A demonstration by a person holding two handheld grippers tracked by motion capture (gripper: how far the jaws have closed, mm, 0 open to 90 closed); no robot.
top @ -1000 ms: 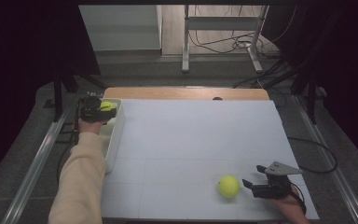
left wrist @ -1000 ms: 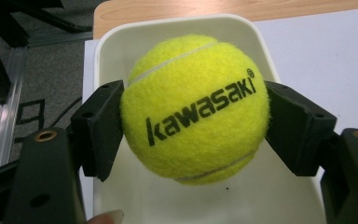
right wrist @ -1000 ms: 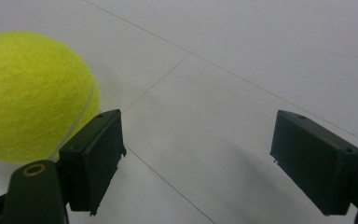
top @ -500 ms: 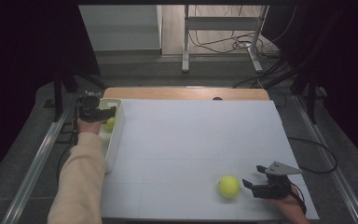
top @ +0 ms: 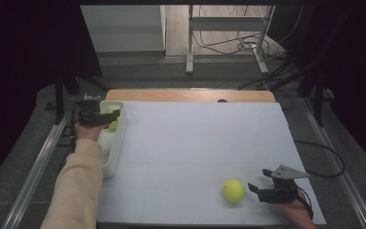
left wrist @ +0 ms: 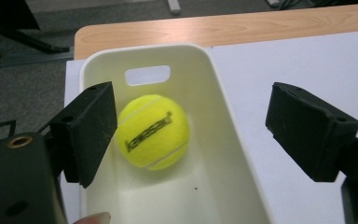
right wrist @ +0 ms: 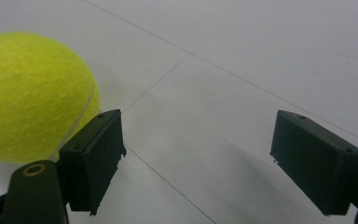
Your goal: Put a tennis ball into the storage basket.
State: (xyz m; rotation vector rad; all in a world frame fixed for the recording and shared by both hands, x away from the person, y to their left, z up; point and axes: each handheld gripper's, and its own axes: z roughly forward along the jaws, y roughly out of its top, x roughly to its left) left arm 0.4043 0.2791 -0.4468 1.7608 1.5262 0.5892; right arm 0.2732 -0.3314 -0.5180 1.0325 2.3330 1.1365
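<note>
- The white table (top: 200,143) carries the whole job: tennis balls go from its surface into the white bin (top: 109,157) at its left edge.
- That bin sits directly under the left gripper (top: 106,116), and the first ball (left wrist: 152,131) lies loose on its floor below and between the jaws.
- The left gripper's jaws have just been opening and now stand wide with nothing pressed between them; the ball is released.
- The right gripper (top: 258,189) rests low on the table, jaws spread and empty.
- The second ball (top: 234,190) sits just beside its left jaw, outside the gap rather than in it.
- Likely risk: closing from here would catch the ball off-centre and nudge it away across the smooth table.
- A second risk is the left jaw clipping the bin's rim on withdrawal and shifting it.
</note>
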